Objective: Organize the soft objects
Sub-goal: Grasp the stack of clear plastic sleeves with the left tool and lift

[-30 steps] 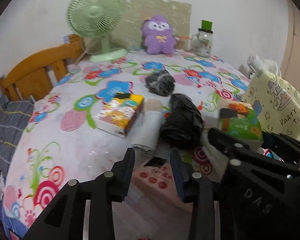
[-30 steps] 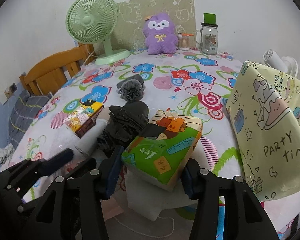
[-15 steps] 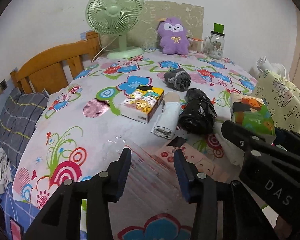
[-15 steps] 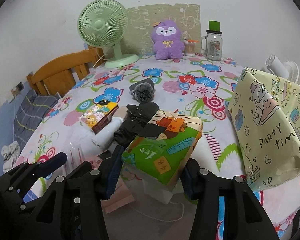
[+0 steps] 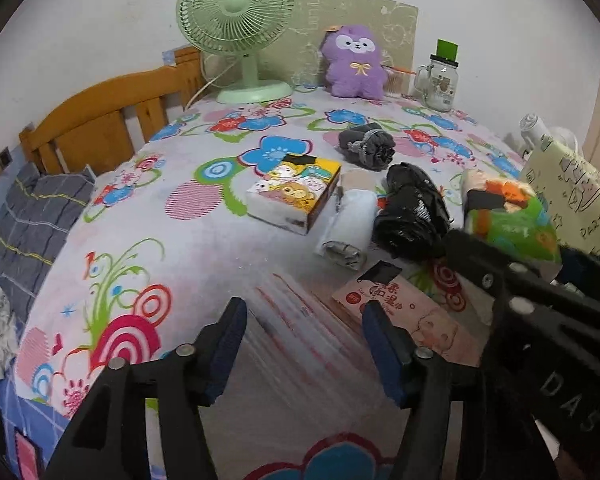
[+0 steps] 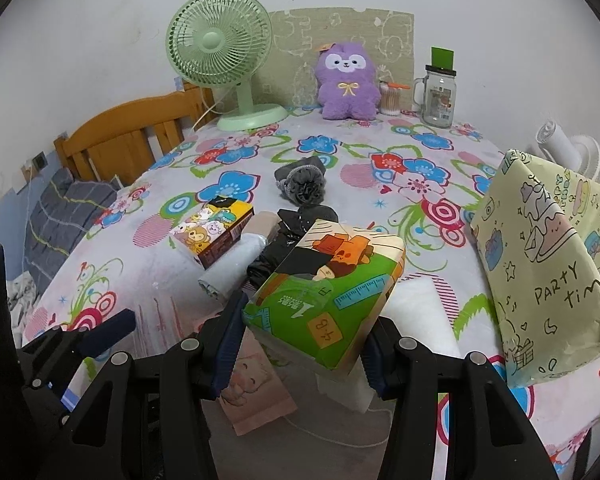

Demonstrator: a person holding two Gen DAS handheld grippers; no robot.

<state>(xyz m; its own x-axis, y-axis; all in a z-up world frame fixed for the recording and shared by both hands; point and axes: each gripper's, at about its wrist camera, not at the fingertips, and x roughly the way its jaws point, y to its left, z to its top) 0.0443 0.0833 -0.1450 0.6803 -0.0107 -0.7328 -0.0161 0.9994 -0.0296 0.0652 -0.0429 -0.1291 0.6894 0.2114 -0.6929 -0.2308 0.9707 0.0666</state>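
Left gripper (image 5: 304, 344): jaws spread wide, gripping nothing, hanging over the near edge of the floral tablecloth (image 5: 148, 216), above a clear plastic wrapper.
Yellow cartoon box (image 5: 294, 194): flat on the cloth, left of the pile.
White roll (image 5: 352, 224): lying just beside the box, touching the black bundle on its right.
Black bundle (image 5: 412, 210): crumpled, mid-table; a grey rolled cloth (image 5: 366, 146) sits behind it.
Pink pack (image 5: 404, 308): flat at the near edge, under the right gripper's side.
Right gripper (image 6: 304, 332): clamped on the green tissue pack (image 6: 328, 288), lifted and tilted off the table.
Party bag (image 6: 548, 264): standing far right.
Back row: green fan (image 6: 220, 48), purple plush (image 6: 346, 80), glass jar (image 6: 438, 96).
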